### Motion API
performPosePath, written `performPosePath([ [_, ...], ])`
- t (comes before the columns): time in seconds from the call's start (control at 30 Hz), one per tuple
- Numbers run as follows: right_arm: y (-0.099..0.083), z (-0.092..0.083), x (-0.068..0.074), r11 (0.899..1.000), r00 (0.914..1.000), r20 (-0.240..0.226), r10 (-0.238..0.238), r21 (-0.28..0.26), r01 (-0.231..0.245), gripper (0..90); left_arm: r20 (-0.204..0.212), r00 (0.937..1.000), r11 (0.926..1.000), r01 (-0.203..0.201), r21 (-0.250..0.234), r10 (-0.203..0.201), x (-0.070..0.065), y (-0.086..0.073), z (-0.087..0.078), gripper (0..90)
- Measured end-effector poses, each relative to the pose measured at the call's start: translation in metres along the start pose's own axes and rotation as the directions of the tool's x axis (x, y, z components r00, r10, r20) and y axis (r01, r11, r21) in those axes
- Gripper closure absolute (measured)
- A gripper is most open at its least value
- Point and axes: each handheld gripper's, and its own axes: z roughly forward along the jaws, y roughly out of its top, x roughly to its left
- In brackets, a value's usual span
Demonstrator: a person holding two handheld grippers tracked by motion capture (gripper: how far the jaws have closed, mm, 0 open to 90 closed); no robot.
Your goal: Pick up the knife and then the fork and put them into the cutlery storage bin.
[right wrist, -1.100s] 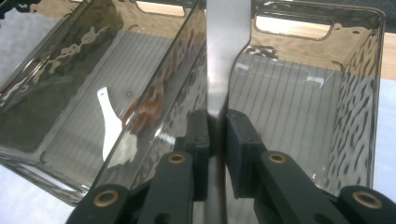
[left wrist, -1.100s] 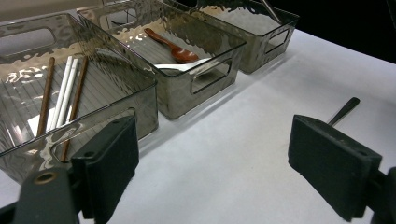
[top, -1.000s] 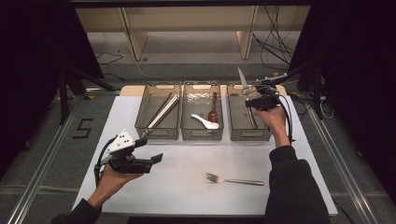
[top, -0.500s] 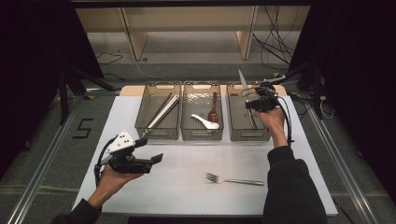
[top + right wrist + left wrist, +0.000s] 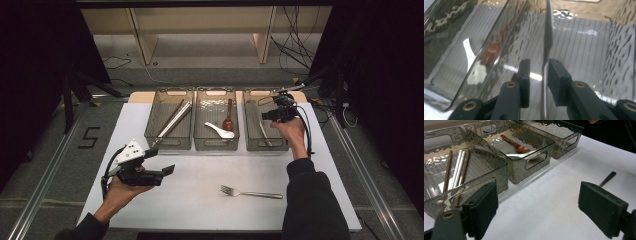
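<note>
Right tongs (image 5: pixel 538 75), jaws just parted slightly around a table knife (image 5: pixel 547 62) lying inside the right-hand bin (image 5: pixel 252 142), hover over that bin; left tongs (image 5: pixel 159 161) gape wide, empty, well left of it.

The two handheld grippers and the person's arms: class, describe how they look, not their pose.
The left gripper is black with a grey three-cornered plate, a black cable and broad, flat black jaws. The right gripper is black, cabled too, with brass-coloured rivets on its jaw arms. Both sleeves are dark.
</note>
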Motion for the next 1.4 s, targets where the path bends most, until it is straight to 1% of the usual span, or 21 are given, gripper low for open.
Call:
performPosePath([
  [0.07, 0.0, -0.005, 0.001, 1.0, 0.9999, -0.013, -0.005, -0.007, 0.005, 66.7, 0.0, 1.0, 1.0, 0.0, 0.0, 0.0, 0.0, 0.0, 0.0, 15.6],
  [0.17, -0.002, -0.011, 0.003, 1.0, 0.9991, -0.034, -0.026, -0.011, 0.026, 59.3, -0.001, 1.0, 1.0, 0.0, 0.001, 0.0, 0.0, 0.0, 0.0, 15.7],
  [0.27, -0.007, -0.018, 0.009, 0.996, 0.995, -0.053, -0.084, -0.012, 0.084, 51.4, -0.002, 1.0, 1.0, -0.001, 0.002, 0.001, 0.0, 0.0, 0.0, 15.6],
  [0.33, -0.011, -0.024, 0.013, 0.994, 0.9919, -0.068, -0.107, -0.006, 0.107, 45.6, -0.003, 1.0, 1.0, 0.0, 0.003, 0.0, 0.0, 0.0, 0.0, 15.7],
  [0.4, -0.014, -0.031, 0.017, 0.992, 0.9889, -0.079, -0.126, -0.015, 0.125, 41.5, -0.002, 1.0, 1.0, 0.0, 0.001, 0.0, 0.0, 0.0, 0.0, 15.7],
  [0.47, -0.018, -0.038, 0.022, 0.988, 0.9829, -0.1, -0.155, -0.029, 0.153, 38.1, -0.002, 1.0, 1.0, 0.0, 0.001, 0.0, -0.001, 0.0, 0.001, 15.7],
  [0.5, -0.02, -0.042, 0.025, 0.986, 0.9803, -0.106, -0.167, -0.034, 0.164, 37.3, -0.002, 1.0, 1.0, 0.0, 0.002, 0.0, -0.001, 0.0, 0.001, 15.7],
  [0.6, -0.028, -0.051, 0.037, 0.978, 0.9691, -0.131, -0.209, -0.048, 0.205, 36.1, -0.003, 1.0, 1.0, -0.001, 0.001, 0.001, 0.0, 0.0, 0.0, 15.7],
  [0.73, -0.04, -0.058, 0.051, 0.962, 0.9518, -0.143, -0.271, -0.064, 0.265, 35.0, -0.003, 1.0, 1.0, -0.001, 0.003, 0.001, 0.0, 0.0, 0.0, 15.7],
  [0.8, -0.048, -0.059, 0.056, 0.957, 0.9463, -0.142, -0.291, -0.067, 0.284, 35.0, -0.002, 1.0, 1.0, -0.003, 0.0, 0.003, -0.001, 0.001, 0.0, 15.7],
  [0.87, -0.054, -0.058, 0.058, 0.951, 0.9405, -0.139, -0.31, -0.045, 0.307, 34.6, -0.002, 1.0, 1.0, -0.005, -0.003, 0.005, -0.001, 0.001, -0.001, 15.6],
  [0.93, -0.06, -0.058, 0.06, 0.949, 0.9369, -0.149, -0.317, -0.036, 0.315, 34.0, -0.002, 1.0, 1.0, -0.005, -0.002, 0.005, -0.001, 0.001, -0.001, 15.7],
  [0.97, -0.063, -0.058, 0.061, 0.947, 0.935, -0.15, -0.322, -0.031, 0.321, 33.7, -0.002, 1.0, 1.0, 0.001, -0.007, -0.001, -0.001, 0.001, -0.001, 15.6],
  [1.0, -0.065, -0.058, 0.062, 0.944, 0.9321, -0.153, -0.329, -0.029, 0.328, 33.3, -0.001, 1.0, 1.0, -0.003, -0.005, 0.003, -0.001, 0.001, -0.001, 15.7],
  [1.03, -0.066, -0.059, 0.063, 0.944, 0.9311, -0.156, -0.33, -0.026, 0.33, 33.0, -0.001, 1.0, 1.0, -0.005, -0.004, 0.005, -0.001, 0.001, -0.001, 15.7],
  [1.13, -0.069, -0.06, 0.069, 0.939, 0.9241, -0.169, -0.343, -0.022, 0.344, 32.1, 0.0, 1.0, 1.0, -0.002, -0.002, 0.002, -0.001, 0.0, -0.001, 15.7],
  [1.23, -0.072, -0.06, 0.076, 0.926, 0.9106, -0.178, -0.373, -0.016, 0.376, 32.1, -0.001, 1.0, 1.0, -0.002, -0.002, 0.002, -0.001, 0.0, -0.001, 15.7],
  [1.33, -0.076, -0.058, 0.085, 0.911, 0.8957, -0.185, -0.404, 0.005, 0.412, 31.8, -0.001, 1.0, 1.0, -0.005, -0.001, 0.005, -0.001, 0.0, 0.0, 15.7],
  [1.37, -0.077, -0.058, 0.087, 0.906, 0.8902, -0.189, -0.415, 0.007, 0.423, 31.8, -0.001, 1.0, 1.0, -0.006, -0.001, 0.006, -0.001, 0.0, -0.001, 15.7],
  [1.4, -0.078, -0.057, 0.089, 0.903, 0.886, -0.2, -0.418, 0.015, 0.43, 31.7, -0.001, 1.0, 1.0, -0.005, -0.001, 0.005, -0.001, 0.0, -0.001, 15.6],
])
